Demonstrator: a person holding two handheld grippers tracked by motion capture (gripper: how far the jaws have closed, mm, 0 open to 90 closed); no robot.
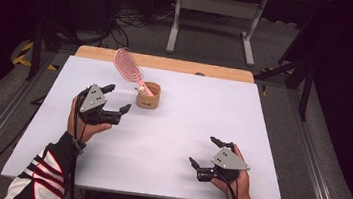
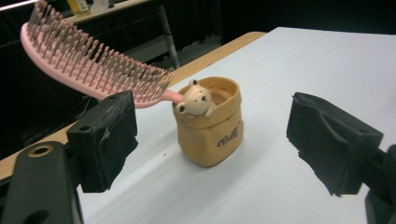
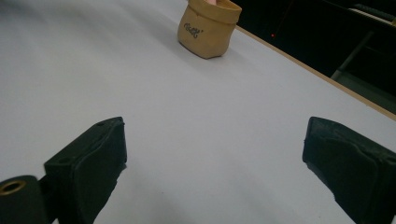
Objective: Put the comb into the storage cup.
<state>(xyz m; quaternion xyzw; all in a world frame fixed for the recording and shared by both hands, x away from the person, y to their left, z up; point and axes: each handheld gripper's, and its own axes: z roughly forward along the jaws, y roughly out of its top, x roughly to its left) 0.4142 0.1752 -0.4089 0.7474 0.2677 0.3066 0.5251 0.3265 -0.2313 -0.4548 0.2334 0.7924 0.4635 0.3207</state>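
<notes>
**While both grippers stand open, the pink brush leans in its tan pot**

Where the white table nears its far wooden edge, a small tan pot stands upright, and a pink hairbrush rests in it handle-down. The pot looks soft and rounded, like a little sack with a rolled-over rim; its skin is a matte caramel colour, and a dark cursive word is printed low on its front. A tiny cream bear head with round ears peeks over the rim on the side facing the left gripper. The brush handle enters the pot just behind that bear, and the broad head tilts up and away toward the far left, hanging out past the pot. Its paddle is pale pink and slotted, with rows of thin bristles tipped in a duller tone, seen pointing downward in the left gripper view.

The left gripper sits just beside the pot on its left, aimed at it, its black padded jaws spread wide with nothing between them and not touching pot or brush. The right gripper lies well apart, near the table's front right, its jaws likewise wide apart over bare white surface, with the pot far ahead of it.
</notes>
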